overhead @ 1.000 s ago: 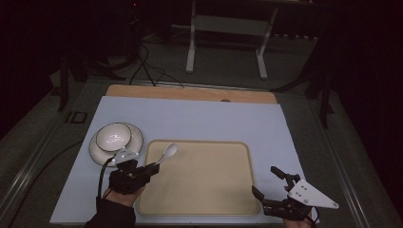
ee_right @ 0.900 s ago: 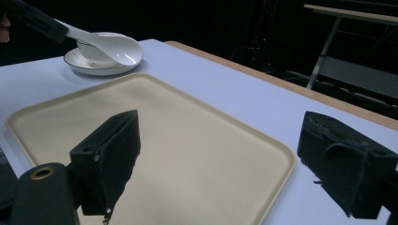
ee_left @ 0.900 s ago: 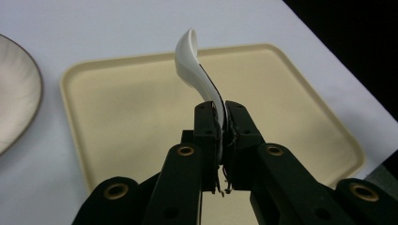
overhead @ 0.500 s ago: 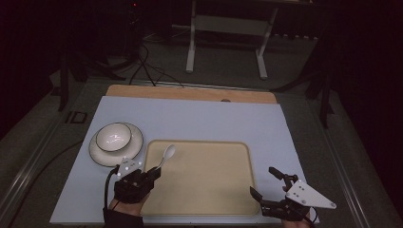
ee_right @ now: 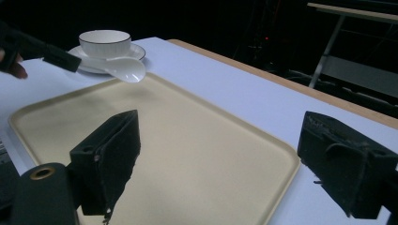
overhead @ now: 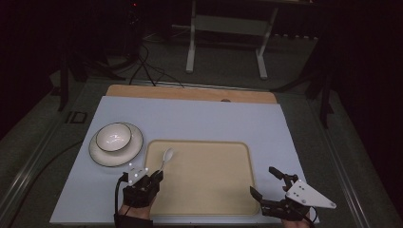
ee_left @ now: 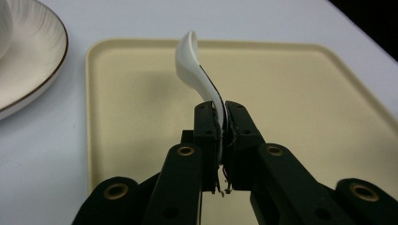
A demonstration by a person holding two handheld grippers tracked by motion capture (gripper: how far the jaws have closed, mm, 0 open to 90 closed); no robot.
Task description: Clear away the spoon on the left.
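Note:
A white spoon [overhead: 167,156] hangs over the left end of the beige tray [overhead: 209,180], bowl end pointing away from me. My left gripper [overhead: 157,175] is shut on its handle near the tray's near-left corner. In the left gripper view the spoon [ee_left: 195,70] rises edge-on from between the closed jaws of the left gripper [ee_left: 222,110], above the tray [ee_left: 305,93]. My right gripper [overhead: 262,180] stands open at the tray's near-right corner with nothing between its jaws. The right gripper view shows the right gripper [ee_right: 220,136] wide open over the tray [ee_right: 187,140], and the spoon [ee_right: 124,69] farther off.
A white bowl [overhead: 114,136] with a dark rim sits on a matching plate [overhead: 130,151], left of the tray on the pale blue tabletop [overhead: 199,118]. A wooden strip [overhead: 190,93] runs along the far edge. Cables and a metal stand lie on the floor beyond.
My left gripper has drawn slightly toward the near edge and to the right with the spoon still in it. The right gripper has barely moved.

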